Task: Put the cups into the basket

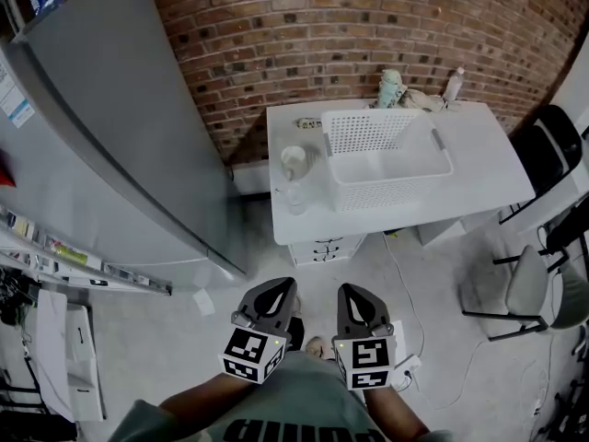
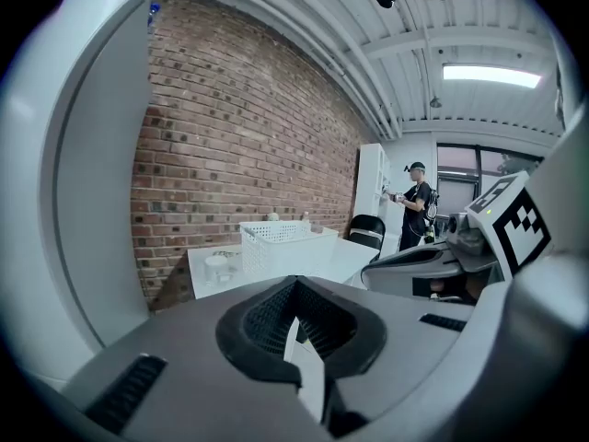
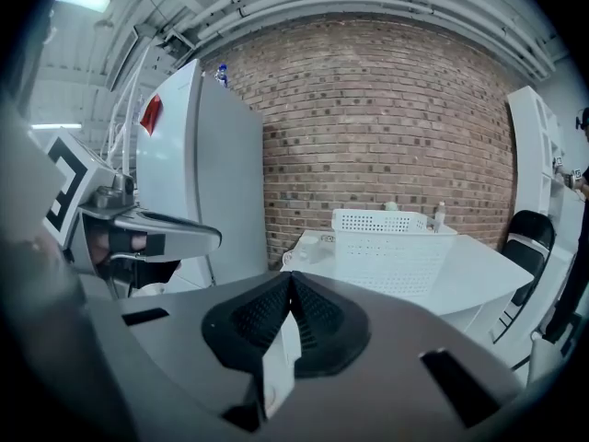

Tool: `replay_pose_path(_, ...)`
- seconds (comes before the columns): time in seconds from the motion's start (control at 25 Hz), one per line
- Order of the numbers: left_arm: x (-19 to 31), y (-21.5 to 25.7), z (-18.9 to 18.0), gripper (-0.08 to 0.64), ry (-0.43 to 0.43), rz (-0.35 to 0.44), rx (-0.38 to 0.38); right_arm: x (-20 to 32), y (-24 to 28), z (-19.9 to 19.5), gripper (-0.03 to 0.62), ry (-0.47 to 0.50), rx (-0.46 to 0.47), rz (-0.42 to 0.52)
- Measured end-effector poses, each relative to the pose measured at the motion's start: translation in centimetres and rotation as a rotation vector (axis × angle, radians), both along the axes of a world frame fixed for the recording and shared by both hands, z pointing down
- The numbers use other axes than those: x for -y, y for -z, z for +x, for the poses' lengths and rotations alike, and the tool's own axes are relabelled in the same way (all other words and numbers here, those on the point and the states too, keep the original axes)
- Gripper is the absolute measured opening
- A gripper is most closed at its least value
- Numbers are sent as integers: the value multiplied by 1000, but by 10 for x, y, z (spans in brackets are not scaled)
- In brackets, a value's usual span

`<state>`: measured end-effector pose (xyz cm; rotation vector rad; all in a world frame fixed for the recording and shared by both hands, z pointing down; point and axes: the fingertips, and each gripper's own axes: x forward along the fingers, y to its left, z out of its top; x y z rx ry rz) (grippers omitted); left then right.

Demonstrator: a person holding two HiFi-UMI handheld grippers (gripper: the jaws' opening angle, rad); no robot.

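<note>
Brick-backed white counter [image 1: 479, 155] holds the cups [image 1: 294, 162] just left of the basket [image 1: 386, 168]. Both your left gripper [image 1: 274, 293] and right gripper [image 1: 355, 295] hang well short, fingers [image 1: 265, 304] clenched on nothing; step in and open one before the nearest cup.

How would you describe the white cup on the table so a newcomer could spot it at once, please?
Find the white table against the brick wall, then the white perforated basket on it. The white cup stands just left of the basket; unlike the clear cup nearer the table's front edge, it is opaque white.
</note>
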<state>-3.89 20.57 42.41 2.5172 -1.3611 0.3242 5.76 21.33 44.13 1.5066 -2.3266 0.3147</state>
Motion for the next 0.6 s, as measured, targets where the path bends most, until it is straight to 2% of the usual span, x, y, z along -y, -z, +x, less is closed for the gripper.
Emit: replay_pose_path(0.6, 97, -23, -19, 3, -23, -39, -10, 96, -12, -23, 11, -1, -51, -74)
